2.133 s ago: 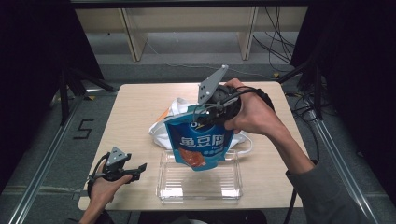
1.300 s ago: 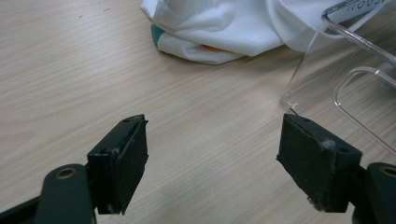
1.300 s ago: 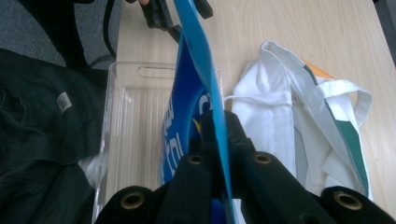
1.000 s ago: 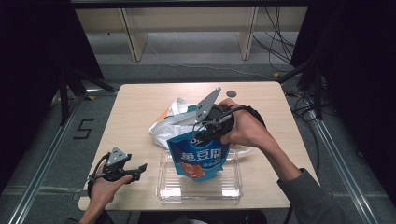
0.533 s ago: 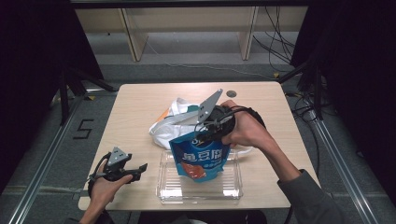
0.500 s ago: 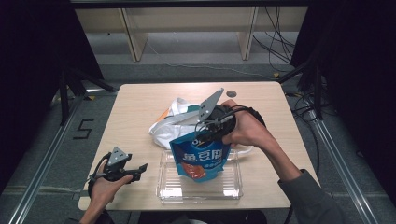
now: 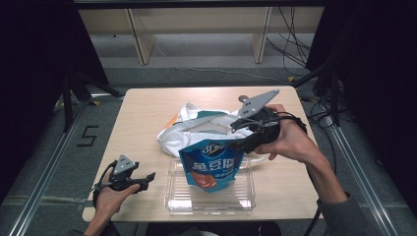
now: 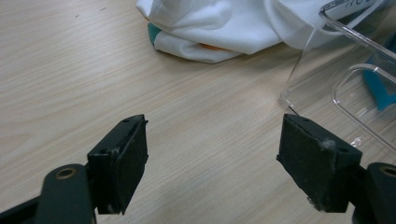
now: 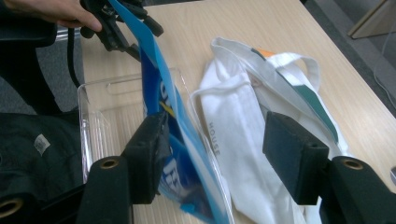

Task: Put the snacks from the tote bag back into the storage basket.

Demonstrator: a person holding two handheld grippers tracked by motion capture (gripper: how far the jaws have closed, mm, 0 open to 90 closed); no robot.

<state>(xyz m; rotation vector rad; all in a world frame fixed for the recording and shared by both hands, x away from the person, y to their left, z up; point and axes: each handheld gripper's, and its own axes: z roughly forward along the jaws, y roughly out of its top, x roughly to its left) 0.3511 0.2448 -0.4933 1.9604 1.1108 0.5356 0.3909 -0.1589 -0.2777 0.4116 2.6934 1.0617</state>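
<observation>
Your right gripper [image 7: 235,143] has just been opening, and the blue pouch [image 7: 210,166] now stands upright in the clear tray [image 7: 244,200] at the near middle of the counter [image 7: 142,110]. In the right gripper view the pouch's top edge is between the jaws and lies against the left pad [image 9: 152,154], while the right pad stands well clear of it, so the jaws are apart and nothing is clamped. By the look of it you are at the release: the pouch has been set into the tray and the grip is being let go. Your left gripper [image 7: 140,179] rests low at the near left, just left of the tray, its jaws wide apart with bare counter between them. The white bag [image 7: 196,129] lies crumpled just beyond the tray, touching the pouch's far side. Next, draw the right gripper up and away toward the far right without dragging the pouch's top edge, since it stands on its own and could tip out of the shallow tray. If it leans, steady it before you leave.
</observation>
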